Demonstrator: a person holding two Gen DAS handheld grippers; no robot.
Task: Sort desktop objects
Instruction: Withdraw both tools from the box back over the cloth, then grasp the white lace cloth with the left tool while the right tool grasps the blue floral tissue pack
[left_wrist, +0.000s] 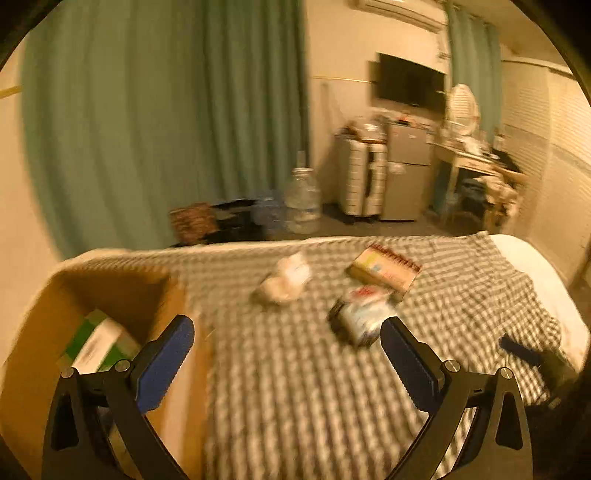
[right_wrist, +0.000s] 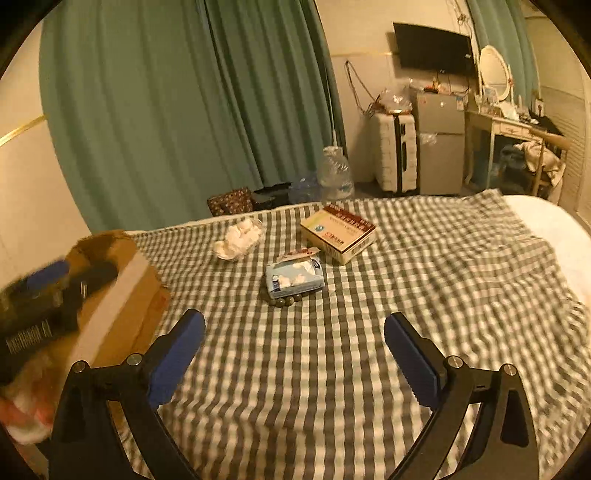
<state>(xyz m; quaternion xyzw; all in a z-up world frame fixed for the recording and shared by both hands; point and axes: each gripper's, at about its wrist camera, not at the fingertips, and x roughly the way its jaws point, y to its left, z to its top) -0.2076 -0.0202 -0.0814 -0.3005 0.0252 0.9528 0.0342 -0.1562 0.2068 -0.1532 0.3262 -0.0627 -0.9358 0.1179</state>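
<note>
Both grippers hang over the checked cloth (right_wrist: 424, 258) with nothing between their blue fingers (right_wrist: 177, 354). The left gripper (left_wrist: 286, 354) is spread wide, its left finger in front of the cardboard box (left_wrist: 122, 291) at nine o'clock, where a green and white carton (left_wrist: 99, 343) already lies inside. The right gripper (right_wrist: 293, 354) is wide too. Ahead at twelve o'clock sit a light blue packet (right_wrist: 295, 277) with dark beads (right_wrist: 282, 301) touching its near edge, a clear bag of white cotton balls (right_wrist: 240, 236) at eleven, and a red and white medicine box (right_wrist: 338, 232) just beyond at one.
</note>
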